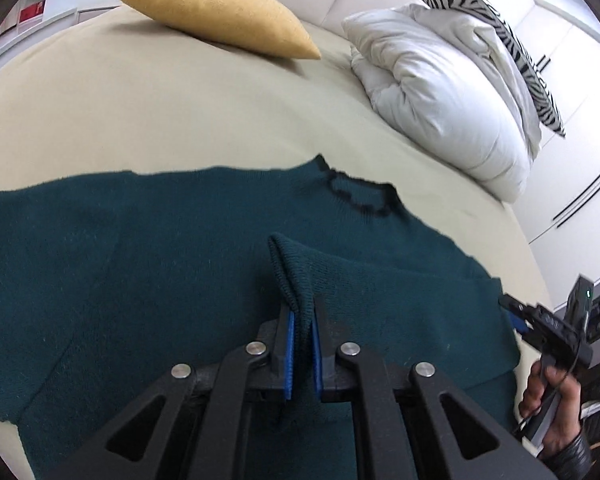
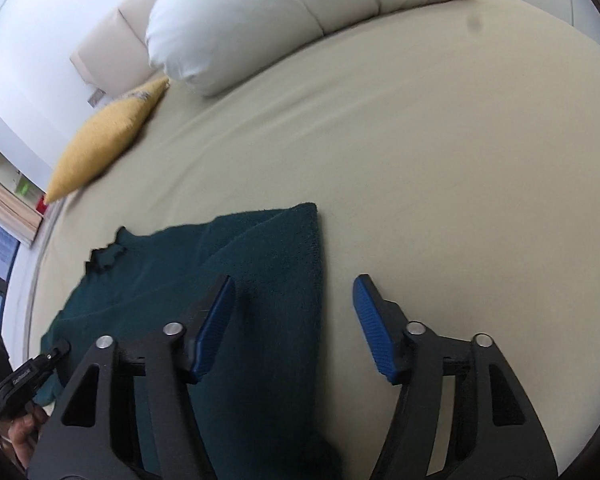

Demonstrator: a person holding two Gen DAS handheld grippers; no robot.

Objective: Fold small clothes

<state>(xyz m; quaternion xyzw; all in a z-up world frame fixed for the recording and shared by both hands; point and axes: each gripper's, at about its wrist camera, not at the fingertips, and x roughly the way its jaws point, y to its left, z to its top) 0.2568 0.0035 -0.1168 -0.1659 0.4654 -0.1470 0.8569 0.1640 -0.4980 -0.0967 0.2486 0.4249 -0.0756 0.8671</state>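
With your left gripper (image 1: 302, 320) pinching the sweater (image 1: 140, 264) cuff (image 1: 290, 268) and your right gripper (image 2: 294, 328) spread, a fast pull drags the garment across the bed (image 1: 180, 120)

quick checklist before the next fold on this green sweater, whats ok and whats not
1. Left tongs shut on the sweater cuff: ok.
2. Right tongs gripping cloth: not ok, open, nothing pressed between them.
3. Right tongs over the sweater's edge: ok.
4. Bed bare beyond the collar: ok.
5. Yellow pillow and white duvet clear of the sweater: ok.
6. Sweater hem lying flat: cannot tell, hidden.
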